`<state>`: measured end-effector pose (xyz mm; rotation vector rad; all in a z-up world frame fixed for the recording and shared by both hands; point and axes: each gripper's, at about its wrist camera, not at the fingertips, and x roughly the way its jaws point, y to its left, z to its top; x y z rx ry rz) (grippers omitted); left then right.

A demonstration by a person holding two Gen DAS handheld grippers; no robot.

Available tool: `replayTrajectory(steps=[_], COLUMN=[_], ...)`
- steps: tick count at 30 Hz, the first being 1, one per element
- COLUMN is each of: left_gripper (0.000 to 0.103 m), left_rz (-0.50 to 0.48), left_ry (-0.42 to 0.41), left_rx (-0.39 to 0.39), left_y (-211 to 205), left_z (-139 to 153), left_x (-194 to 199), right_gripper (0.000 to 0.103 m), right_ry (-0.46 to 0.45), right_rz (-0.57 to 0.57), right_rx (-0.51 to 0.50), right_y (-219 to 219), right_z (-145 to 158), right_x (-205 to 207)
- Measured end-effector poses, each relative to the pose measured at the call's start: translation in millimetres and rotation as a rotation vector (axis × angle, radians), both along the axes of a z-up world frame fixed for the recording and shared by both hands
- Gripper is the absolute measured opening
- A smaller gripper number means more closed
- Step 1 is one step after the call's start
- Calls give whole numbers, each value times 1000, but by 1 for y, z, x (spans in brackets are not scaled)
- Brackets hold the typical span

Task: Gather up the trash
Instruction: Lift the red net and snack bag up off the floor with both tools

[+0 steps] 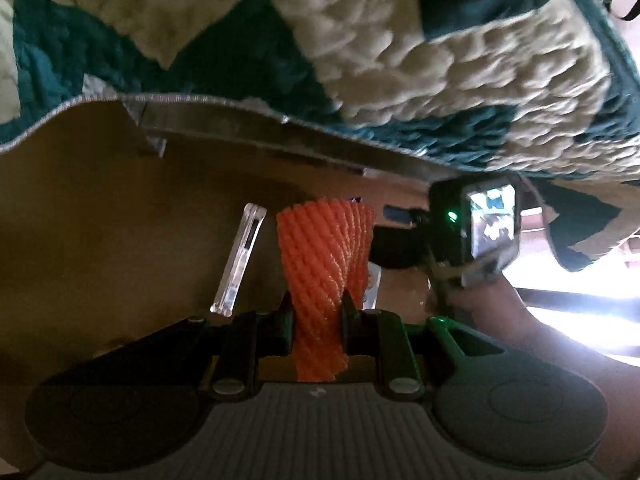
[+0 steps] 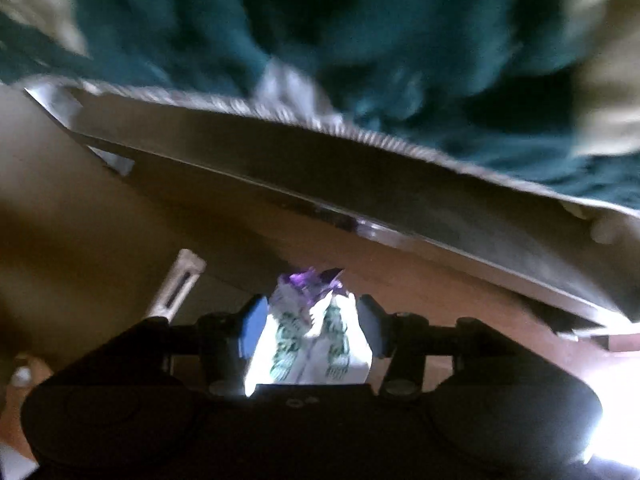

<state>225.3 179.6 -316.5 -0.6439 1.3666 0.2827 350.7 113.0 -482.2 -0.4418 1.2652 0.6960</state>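
Note:
An orange foam net sleeve (image 1: 324, 256) stands up between the fingers of my left gripper (image 1: 316, 300), which is shut on its lower part. The sleeve hangs over the inside of a brown cardboard box (image 1: 100, 208). In the right wrist view, a crumpled white wrapper with green logos and a purple scrap on top (image 2: 308, 340) lies between the fingers of my right gripper (image 2: 312, 316). That gripper's jaws stand apart and its pads do not press the wrapper. The box floor (image 2: 440, 300) is just below. The right gripper's camera body (image 1: 480, 232) shows at the right of the left wrist view.
A clear plastic strip (image 1: 240, 260) leans inside the box, seen too as the strip (image 2: 176, 284) in the right wrist view. The box's open flap (image 1: 280, 140) runs across above it. A teal and cream quilt (image 1: 440, 60) lies beyond. Bright floor (image 1: 580, 320) shows at right.

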Motion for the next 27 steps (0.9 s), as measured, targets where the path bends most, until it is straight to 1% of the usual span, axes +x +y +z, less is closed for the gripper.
replayTrajectory(steps=[4,7,11,13,15,16,19,21,24,27], left_gripper=[20,20,20,20,20,20,20,20,20,20], left_rz=[-16,-28,-31,-25,-21,-21,-25,-26,-20,-21], left_ry=[26,34,44,46,49,49,39,30,13,-22], left_rx=[-6,-9,-7,-6,-6,-8,-2,7,7,16], left_y=[-4,-8,-11,-9,-9,-10,-11,-11,-8,-8], left_z=[-9,-13,-15,-17,-17,-17,-15,-12,-7,3], left_x=[1,2,2,2,3,3,5,5,5,6], right_gripper=[50,50,46,37,33,25,19,18,17,17], right_ry=[-3,-4,11,10,-1,-11,12,21,27,21], right_rz=[66,56,47,62,74,77,49,13,-31,-64], right_rx=[-30,-34,-33,-32,-52,-69,-73,-68,-49,-39], right_y=[10,13,14,14,17,18,15,9,-3,-17], right_z=[-28,-41,-53,-54,-55,-55,-52,-45,-25,3], right_x=[-2,-3,-1,-3,-4,-5,-4,-4,-5,-8])
